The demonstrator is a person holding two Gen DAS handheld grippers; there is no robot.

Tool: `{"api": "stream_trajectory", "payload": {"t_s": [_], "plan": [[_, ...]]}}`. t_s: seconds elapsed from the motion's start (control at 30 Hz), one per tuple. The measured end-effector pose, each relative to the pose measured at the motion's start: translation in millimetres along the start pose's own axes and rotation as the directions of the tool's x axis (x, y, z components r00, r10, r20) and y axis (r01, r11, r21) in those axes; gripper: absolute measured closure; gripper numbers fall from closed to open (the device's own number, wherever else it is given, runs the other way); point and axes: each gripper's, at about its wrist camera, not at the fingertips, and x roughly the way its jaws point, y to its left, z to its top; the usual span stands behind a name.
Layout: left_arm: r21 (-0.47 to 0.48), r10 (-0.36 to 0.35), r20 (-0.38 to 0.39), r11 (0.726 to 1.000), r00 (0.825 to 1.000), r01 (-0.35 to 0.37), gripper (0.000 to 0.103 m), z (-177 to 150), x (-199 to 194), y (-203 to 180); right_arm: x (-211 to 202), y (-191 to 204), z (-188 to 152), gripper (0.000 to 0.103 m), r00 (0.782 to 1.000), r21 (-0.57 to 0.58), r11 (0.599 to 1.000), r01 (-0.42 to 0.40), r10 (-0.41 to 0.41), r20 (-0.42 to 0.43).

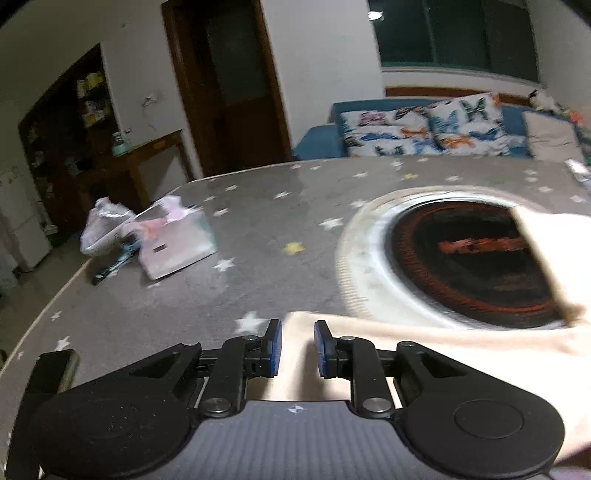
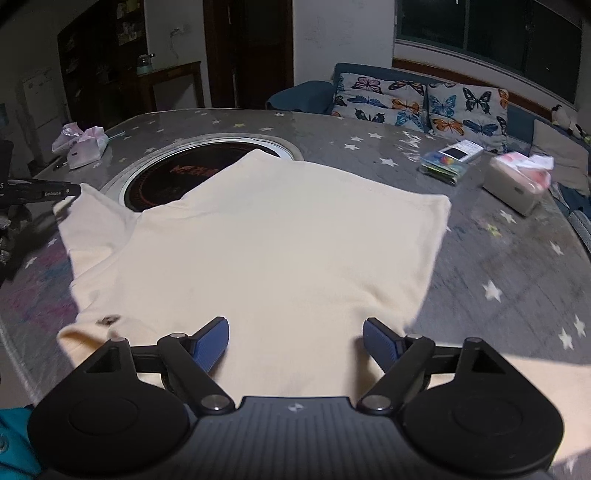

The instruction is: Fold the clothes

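At the near edge of the star-patterned table [image 2: 480, 258], the right gripper [image 2: 295, 341] is seen spread wide over the cream garment [image 2: 266, 236], gripping nothing. The left gripper [image 1: 297, 349] is narrowed, with cream cloth between its pads; contact cannot be confirmed. Beyond, the garment partly covers a round inset burner [image 2: 173, 177]

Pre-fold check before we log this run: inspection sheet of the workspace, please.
Surface: grey star-print table, round hob inset, partly under the shirt.
Job's things: cream shirt laid out, one sleeve toward the left tool.
Clutter: tissue pack far left; tissue box and small packet far right.
Tools: left tool nearly closed, cloth in the gap, grip unclear; right tool wide open over the shirt's near edge.
Cables: nothing seen.
Surroundings: sofa with butterfly cushions, dark window.
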Motion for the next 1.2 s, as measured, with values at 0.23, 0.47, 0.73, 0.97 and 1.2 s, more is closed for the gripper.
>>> {"api": "stream_trajectory", "payload": {"t_s": [0.23, 0.47, 0.73, 0.97, 1.2], "plan": [[0.115, -0.348, 0.036, 0.932, 0.937, 0.342, 0.081, 1, -55, -75, -14, 19, -15, 0.023, 1.000, -0.068, 0.998, -0.015, 0.014, -0.015], [0.247, -0.501, -0.055, 0.832, 0.864, 0.498, 0.081, -27, -70, -126, -33, 22, -29, 0.023, 1.000, -0.059, 0.998, -0.007, 0.007, 0.003], [0.239, -0.508, -0.062, 0.828, 0.859, 0.507, 0.072, -34, -70, -119, -59, -44, -49, 0.032, 0.978, 0.168, 0.967, 0.190, -0.201, 0.047], [0.254, -0.536, -0.040, 0.811, 0.843, 0.528, 0.072, -20, -82, -125, -71, -128, -77, 0.045, 0.906, 0.422, 0.819, 0.389, -0.423, -0.016], [0.281, -0.613, -0.051, 0.749, 0.789, 0.600, 0.072, -10, -92, -163, -68, -169, -93, 0.059, 0.866, 0.540, 0.713, 0.447, -0.496, -0.063]]}}
